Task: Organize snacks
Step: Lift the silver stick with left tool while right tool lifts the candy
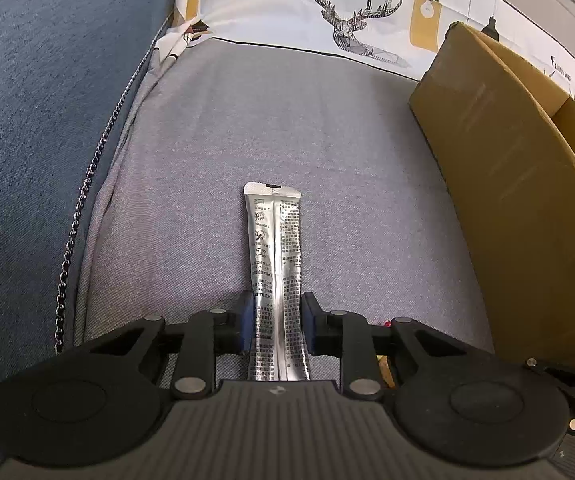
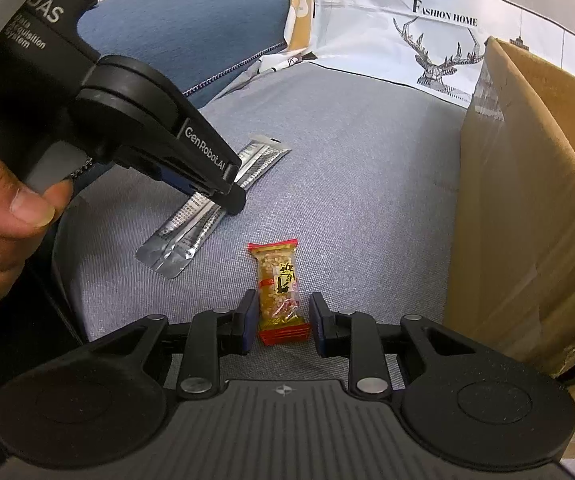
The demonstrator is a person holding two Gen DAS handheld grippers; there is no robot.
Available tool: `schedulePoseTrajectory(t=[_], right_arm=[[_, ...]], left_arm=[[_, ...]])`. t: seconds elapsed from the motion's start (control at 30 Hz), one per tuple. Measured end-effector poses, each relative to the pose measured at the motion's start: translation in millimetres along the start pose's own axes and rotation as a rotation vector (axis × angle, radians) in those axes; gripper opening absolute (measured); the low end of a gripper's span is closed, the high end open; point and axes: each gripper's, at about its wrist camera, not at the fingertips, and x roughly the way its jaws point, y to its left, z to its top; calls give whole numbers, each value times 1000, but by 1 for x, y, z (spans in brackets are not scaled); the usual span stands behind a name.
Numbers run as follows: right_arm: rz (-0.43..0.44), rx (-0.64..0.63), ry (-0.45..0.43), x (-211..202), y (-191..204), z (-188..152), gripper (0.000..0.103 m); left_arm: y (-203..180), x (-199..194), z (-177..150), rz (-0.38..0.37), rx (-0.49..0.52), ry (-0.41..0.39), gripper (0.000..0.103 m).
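The left tool (image 1: 277,326) pinches a silver foil stick packet (image 1: 274,248) lying mid-cushion on the grey sofa seat (image 1: 207,160). The right tool (image 2: 280,322) straddles a yellow candy bar (image 2: 279,288) near the cardboard box (image 2: 527,220); its pads seem just short of touching.

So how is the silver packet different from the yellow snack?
The silver packet is long, thin and shiny with tiny black print; the yellow snack is short, see-through gold with red ends. The silver packet lies slanted under the left gripper; the yellow snack lies straight between the right gripper fingers. Both lie flat on the grey cushion.
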Motion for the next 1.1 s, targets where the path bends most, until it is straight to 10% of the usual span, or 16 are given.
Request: schedulePoseTrajectory(t=[0.37, 0.43, 0.67, 0.77, 1.1], right_arm=[[6, 31, -81, -26, -1, 5, 26], [19, 15, -90, -33, 1, 11, 0], [52, 14, -73, -47, -4, 22, 1], [7, -4, -47, -33, -2, 5, 36], [22, 11, -18, -8, 2, -6, 66]], left_arm=[[3, -23, -5, -57, -13, -111, 21], [5, -30, -6, -79, -22, -146, 21], [13, -40, -6, -125, -73, -190, 21], [12, -42, -7, -126, -72, -192, 21], [13, -38, -6, -125, -73, -184, 21]])
